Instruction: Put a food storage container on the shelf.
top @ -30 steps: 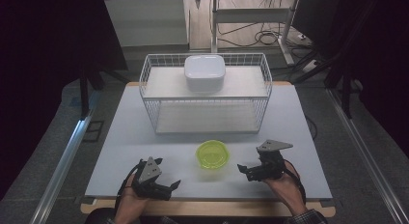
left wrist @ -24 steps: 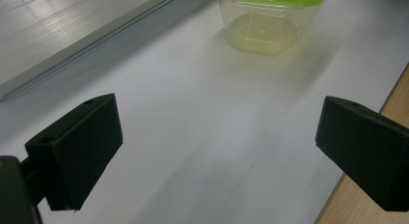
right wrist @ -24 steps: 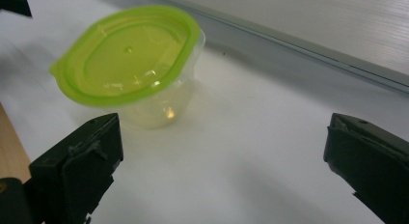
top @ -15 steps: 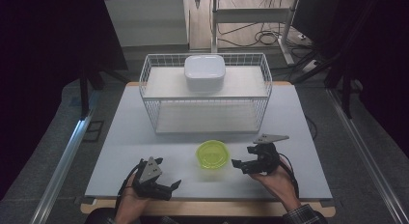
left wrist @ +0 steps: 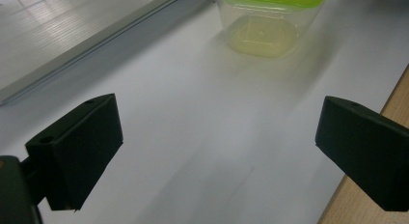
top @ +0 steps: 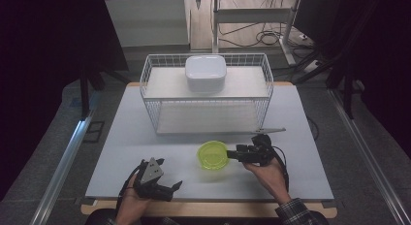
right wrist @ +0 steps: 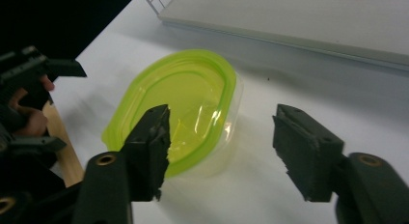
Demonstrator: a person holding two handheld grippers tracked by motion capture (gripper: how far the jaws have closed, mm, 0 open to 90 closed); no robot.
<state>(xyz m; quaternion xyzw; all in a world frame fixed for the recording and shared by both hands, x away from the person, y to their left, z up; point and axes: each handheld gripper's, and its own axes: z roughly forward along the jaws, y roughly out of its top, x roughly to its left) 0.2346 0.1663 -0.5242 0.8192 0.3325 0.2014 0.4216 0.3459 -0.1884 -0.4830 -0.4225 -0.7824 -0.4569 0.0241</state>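
High view: small clear plastic container with lime-green lid [top: 213, 155] sat on white tabletop [top: 116, 152], before wire basket [top: 150, 101]. Right gripper [top: 231, 154] half-open, jaws just closing astride rim, not pinching. Left gripper [top: 175, 187] wide, empty. Probably light, thin-walled, slippery; grip rim.

Bare white table [top: 121, 142] lies open around the lidded green container [top: 212, 155], while the wire basket [top: 208, 96] holding a white box [top: 205, 72] blocks passage just behind it.
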